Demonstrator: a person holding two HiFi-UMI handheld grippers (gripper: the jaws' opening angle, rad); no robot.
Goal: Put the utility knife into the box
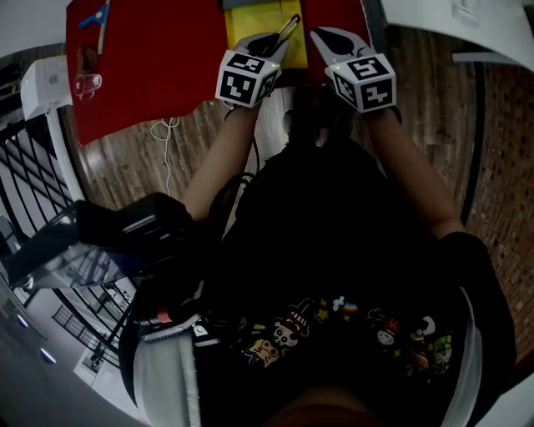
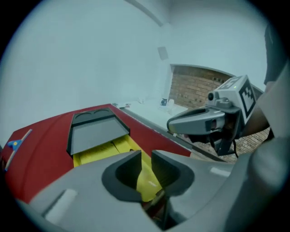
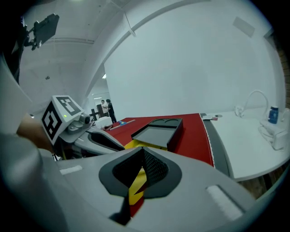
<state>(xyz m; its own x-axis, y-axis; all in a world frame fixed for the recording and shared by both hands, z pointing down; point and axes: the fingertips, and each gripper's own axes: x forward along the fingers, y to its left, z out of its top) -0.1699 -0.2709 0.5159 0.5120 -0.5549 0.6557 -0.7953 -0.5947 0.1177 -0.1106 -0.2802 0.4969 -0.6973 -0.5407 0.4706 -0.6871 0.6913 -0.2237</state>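
A yellow box (image 1: 265, 18) with a dark grey lid (image 2: 96, 132) raised at its far end lies on the red mat (image 1: 158, 58). My left gripper (image 1: 271, 42) hovers at the box's near edge, its jaws nearly together on a slim utility knife (image 1: 288, 27) that sticks out past the tips. In the left gripper view the left gripper (image 2: 146, 158) shows a narrow gap with the yellow box behind it and a dark piece deep between the jaws. My right gripper (image 1: 329, 35) is beside it, shut and holding nothing; its fingertips (image 3: 149, 158) meet above the box (image 3: 136, 145).
A blue and yellow tool (image 1: 96, 15) and a clear item (image 1: 88, 83) lie at the mat's left part. A white cord (image 1: 167, 129) hangs over the wooden floor. A white table (image 3: 240, 136) with a bottle (image 3: 272, 113) adjoins the mat. Black railing (image 1: 33, 167) stands at left.
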